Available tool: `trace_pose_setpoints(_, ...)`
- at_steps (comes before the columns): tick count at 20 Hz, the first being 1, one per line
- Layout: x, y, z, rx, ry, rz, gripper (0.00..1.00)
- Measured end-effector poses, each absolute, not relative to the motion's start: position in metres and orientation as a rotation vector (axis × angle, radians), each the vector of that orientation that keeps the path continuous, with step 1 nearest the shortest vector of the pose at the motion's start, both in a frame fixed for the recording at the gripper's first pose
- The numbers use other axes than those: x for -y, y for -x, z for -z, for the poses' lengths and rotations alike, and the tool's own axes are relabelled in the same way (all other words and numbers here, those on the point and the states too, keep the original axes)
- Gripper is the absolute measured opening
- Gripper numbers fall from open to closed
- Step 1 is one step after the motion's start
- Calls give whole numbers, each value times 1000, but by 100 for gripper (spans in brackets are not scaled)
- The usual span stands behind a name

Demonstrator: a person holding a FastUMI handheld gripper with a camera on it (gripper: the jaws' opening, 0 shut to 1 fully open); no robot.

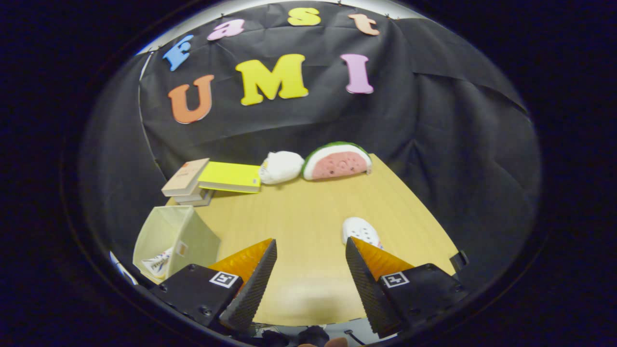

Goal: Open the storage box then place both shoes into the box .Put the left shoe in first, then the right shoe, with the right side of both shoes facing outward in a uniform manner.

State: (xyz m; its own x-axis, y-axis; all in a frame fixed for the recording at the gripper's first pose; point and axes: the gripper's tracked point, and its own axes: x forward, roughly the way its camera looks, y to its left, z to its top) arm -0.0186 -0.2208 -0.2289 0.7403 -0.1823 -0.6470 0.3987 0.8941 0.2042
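The pale translucent storage box (185,233) stands on the wooden table (299,212), left of my left finger, with its opening turned toward me. A white shoe (156,264) lies inside it, only partly showing. A second white shoe (360,230) with small holes rests on the table just past the tip of my right finger, which hides its near end. My gripper (311,248) hangs open above the table, with only bare tabletop between its fingers.
Along the table's far edge lie a small stack of books (185,180) with a yellow book (230,177) beside it, a white plush (281,166) and a watermelon-slice plush (336,161). The black booth cloth hangs close behind them and along the right side.
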Motion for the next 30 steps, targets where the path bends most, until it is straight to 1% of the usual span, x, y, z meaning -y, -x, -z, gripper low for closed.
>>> trace_pose_setpoints(2, 268, 28, 266, -706, -349, 369, 92)
trace_pose_setpoints(4, 298, 33, 303, -750, -361, 374, 92)
trace_pose_setpoints(7, 326, 27, 354, -830, -351, 331, 92)
trace_pose_setpoints(10, 331, 13, 393, -893, -357, 252, 92)
trace_pose_setpoints(15, 335, -5, 427, -940, -425, 195, 92)
trace_pose_setpoints(17, 331, -12, 431, -951, -446, 160, 90)
trace_pose_setpoints(19, 326, -15, 435, -964, -460, 118, 85)
trace_pose_setpoints(21, 319, -19, 431, -962, -503, 84, 66)
trace_pose_setpoints(24, 320, -18, 431, -963, -522, 98, 39)
trace_pose_setpoints(25, 320, -19, 432, -963, -527, 109, 35)
trace_pose_setpoints(26, 321, -18, 431, -967, -534, 120, 26)
trace_pose_setpoints(27, 321, -18, 431, -971, -544, 133, 22)
trace_pose_setpoints(28, 320, -17, 427, -971, -566, 146, 12)
trace_pose_setpoints(29, 317, -18, 426, -973, -594, 161, 8)
trace_pose_setpoints(30, 314, -16, 423, -979, -631, 176, 7)
